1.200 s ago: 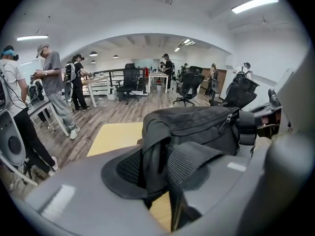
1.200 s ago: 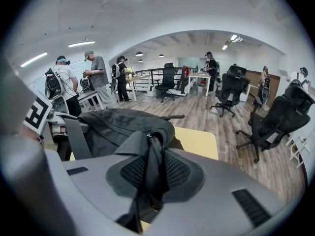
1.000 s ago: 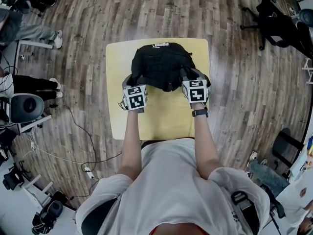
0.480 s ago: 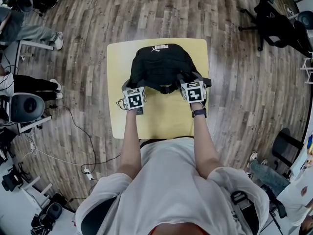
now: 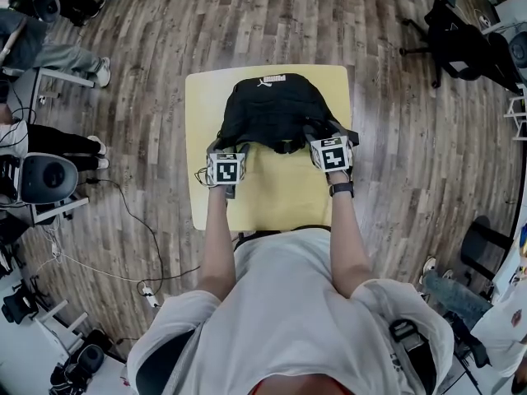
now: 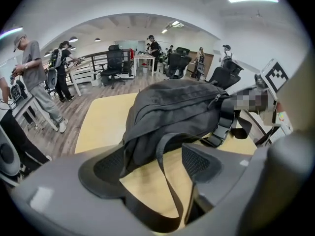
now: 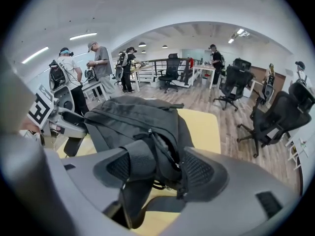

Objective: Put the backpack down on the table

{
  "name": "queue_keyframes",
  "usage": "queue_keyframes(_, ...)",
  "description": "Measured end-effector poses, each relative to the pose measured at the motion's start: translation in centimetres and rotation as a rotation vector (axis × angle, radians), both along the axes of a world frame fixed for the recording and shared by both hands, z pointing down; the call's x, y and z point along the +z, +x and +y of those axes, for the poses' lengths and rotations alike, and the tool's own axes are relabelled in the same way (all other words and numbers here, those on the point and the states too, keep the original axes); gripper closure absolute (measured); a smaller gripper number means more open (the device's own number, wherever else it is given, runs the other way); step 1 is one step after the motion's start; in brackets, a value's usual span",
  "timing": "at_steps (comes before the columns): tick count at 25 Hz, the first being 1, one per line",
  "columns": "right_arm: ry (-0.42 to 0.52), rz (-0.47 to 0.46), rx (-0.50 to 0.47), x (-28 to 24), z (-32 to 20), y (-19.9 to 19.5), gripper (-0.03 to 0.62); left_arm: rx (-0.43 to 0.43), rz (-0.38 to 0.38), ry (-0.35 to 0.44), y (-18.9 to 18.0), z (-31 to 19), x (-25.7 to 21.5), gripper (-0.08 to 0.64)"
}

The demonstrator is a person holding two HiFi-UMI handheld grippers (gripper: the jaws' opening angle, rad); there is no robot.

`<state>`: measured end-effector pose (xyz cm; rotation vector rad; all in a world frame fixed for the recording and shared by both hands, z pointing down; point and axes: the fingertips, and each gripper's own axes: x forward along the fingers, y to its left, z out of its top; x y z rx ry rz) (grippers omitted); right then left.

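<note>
Both jaws of the left hand-held gripper [image 6: 162, 163] stand wide apart, having just been opening. A thin webbing strap [image 6: 166, 186] droops in a slack loop between them, and neither pad presses on it, so this one has let go. The right hand-held gripper [image 7: 157, 168] is released too, its jaws also just opened. A padded shoulder strap [image 7: 134, 173] and the bag's near corner sit in the gap, lying loose against the pads rather than pinched.

Just past the two tools lies the black backpack [image 5: 276, 109], resting on the far half of the square yellow counter [image 5: 280, 196]. The grippers sit at its near corners, one on each side. A plastic buckle [image 6: 224, 127] shows on the strap at the bag's end nearest the left tool.

Behind them, the person's bare forearms reach forward from a white T-shirt, with a dark wristwatch [image 5: 341, 189] on the right wrist. Around the counter runs a wood-plank floor [image 5: 395, 220]. Black office chairs [image 5: 461, 44] stand off to the right, and several people [image 6: 32, 77] stand at desks farther back.
</note>
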<state>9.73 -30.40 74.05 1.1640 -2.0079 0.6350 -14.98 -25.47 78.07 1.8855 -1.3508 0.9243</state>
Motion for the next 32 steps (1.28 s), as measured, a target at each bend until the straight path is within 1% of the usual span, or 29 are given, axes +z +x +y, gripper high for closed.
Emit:
queue_keyframes(6,-0.024,0.037,0.023,-0.1,2.2,1.3,0.304,0.020,0.004,0.000,-0.6,2.1,-0.5,0.204)
queue_keyframes(12,-0.028,0.057,0.054,-0.9,4.2,2.2,0.299,0.023,0.015,0.028,-0.8,3.3,-1.7,0.204)
queue_keyframes(18,0.026,0.087,0.052,-2.8,5.2,1.9,0.299,0.049,0.025,0.068,-0.9,3.5,-3.2,0.204)
queue_keyframes(21,0.052,0.073,0.073,-4.0,5.5,1.7,0.299,0.066,0.026,0.090,-0.6,3.6,-4.0,0.204)
queue_keyframes(22,0.062,0.053,0.089,-4.5,5.6,1.7,0.299,0.072,0.021,0.108,-0.5,3.6,-4.5,0.204)
queue_keyframes(24,0.088,-0.002,0.129,-5.6,5.7,1.5,0.299,0.089,0.006,0.168,-0.3,3.1,-5.8,0.206)
queue_keyframes(26,0.123,-0.040,0.153,-6.9,5.5,1.3,0.299,0.107,0.005,0.225,0.2,2.6,-7.6,0.206)
queue_keyframes(29,0.183,-0.065,0.156,-9.2,5.0,0.4,0.299,0.119,0.043,0.282,1.1,2.0,-11.1,0.207)
queue_keyframes(32,0.248,-0.088,0.149,-11.8,4.2,-1.0,0.299,0.096,0.080,0.339,1.3,1.4,-13.9,0.213)
